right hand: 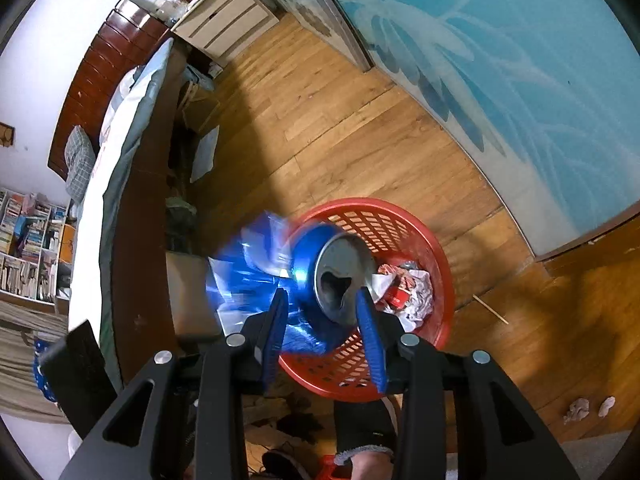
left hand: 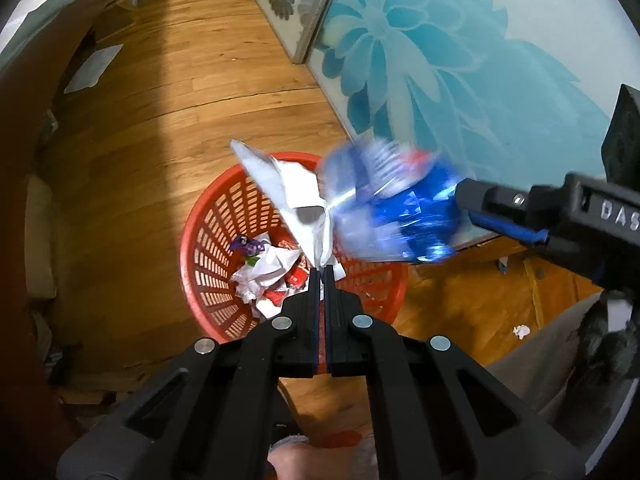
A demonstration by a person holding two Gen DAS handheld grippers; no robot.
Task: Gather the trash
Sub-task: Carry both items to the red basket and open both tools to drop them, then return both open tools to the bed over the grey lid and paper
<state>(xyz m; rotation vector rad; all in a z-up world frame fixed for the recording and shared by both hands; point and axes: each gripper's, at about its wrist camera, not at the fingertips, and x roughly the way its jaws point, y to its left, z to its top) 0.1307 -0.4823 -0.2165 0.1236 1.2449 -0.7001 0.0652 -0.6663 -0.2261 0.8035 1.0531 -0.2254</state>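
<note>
Centre frame: red mesh basket (left hand: 208, 240) is holding crumpled paper (left hand: 264, 268); left claw (left hand: 322, 270) is clenching white paper (left hand: 288, 188); released right claw (right hand: 320, 300) is flanking a blurred blue can (right hand: 320, 256).

Left hand-held gripper (left hand: 323, 270) pinched closed, right hand-held gripper (right hand: 322, 300) parted.
</note>
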